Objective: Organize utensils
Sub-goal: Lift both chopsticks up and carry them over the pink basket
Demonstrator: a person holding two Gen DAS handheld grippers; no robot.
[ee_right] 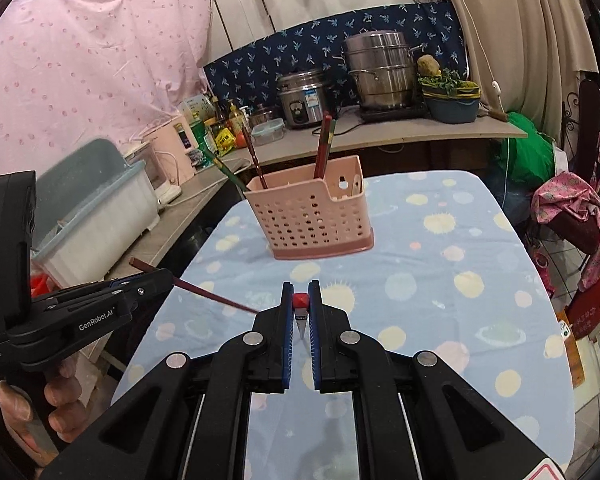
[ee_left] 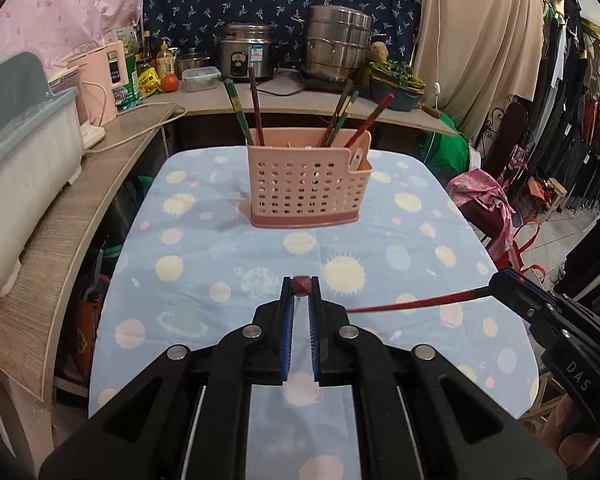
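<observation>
A pink perforated utensil holder [ee_left: 306, 184] [ee_right: 316, 216] stands upright at the far middle of the table, with several red and green chopsticks leaning in it. In the left wrist view, my left gripper [ee_left: 301, 280] is shut on the square end of a dark red chopstick [ee_left: 301, 286], held above the cloth. That chopstick [ee_right: 216, 298] shows lengthwise in the right wrist view, sticking out of the left gripper [ee_right: 168, 278]. My right gripper [ee_right: 300, 298] is shut on a brighter red chopstick [ee_right: 300, 302]. From the left, this chopstick [ee_left: 412, 303] reaches leftward out of the right gripper [ee_left: 496, 285].
The table [ee_left: 400, 240] wears a light blue cloth with suns and planets. A wooden counter [ee_left: 60, 220] at left carries a white bin [ee_left: 24, 176] and a pink kettle [ee_left: 100, 84]. A rice cooker [ee_left: 248, 56] and steel steamer [ee_left: 336, 44] stand behind. Hanging clothes [ee_left: 572, 120] line the right.
</observation>
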